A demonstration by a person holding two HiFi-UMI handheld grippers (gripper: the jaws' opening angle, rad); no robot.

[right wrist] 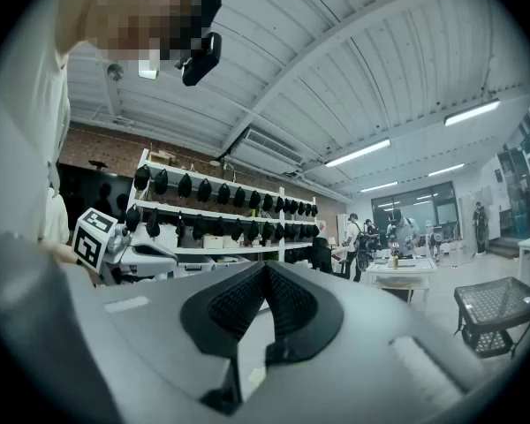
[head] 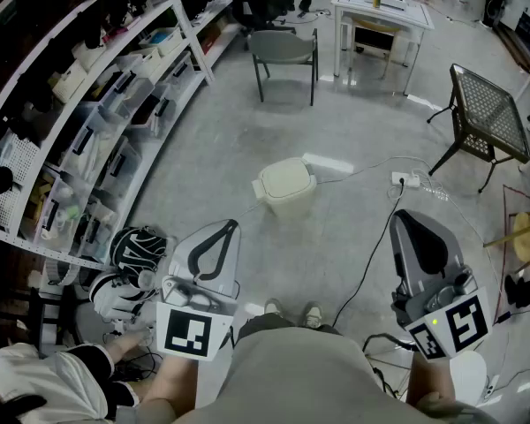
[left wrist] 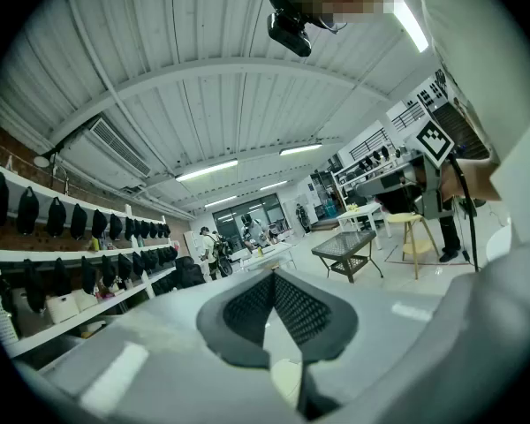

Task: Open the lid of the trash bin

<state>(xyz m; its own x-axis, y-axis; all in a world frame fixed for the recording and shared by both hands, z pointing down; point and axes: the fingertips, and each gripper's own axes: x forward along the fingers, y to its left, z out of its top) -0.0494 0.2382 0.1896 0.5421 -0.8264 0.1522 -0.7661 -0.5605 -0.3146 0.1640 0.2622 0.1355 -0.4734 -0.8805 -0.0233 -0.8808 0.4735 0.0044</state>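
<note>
Floor holds trash bin, well beyond left gripper's and right gripper's fingers.

Left gripper at 7 o'clock and right gripper at 5 o'clock in my head view, both pointing toward 12 o'clock. Each gripper's jaws meet at the tips, with nothing between them.

Cream trash bin, pale grey floor.
</note>
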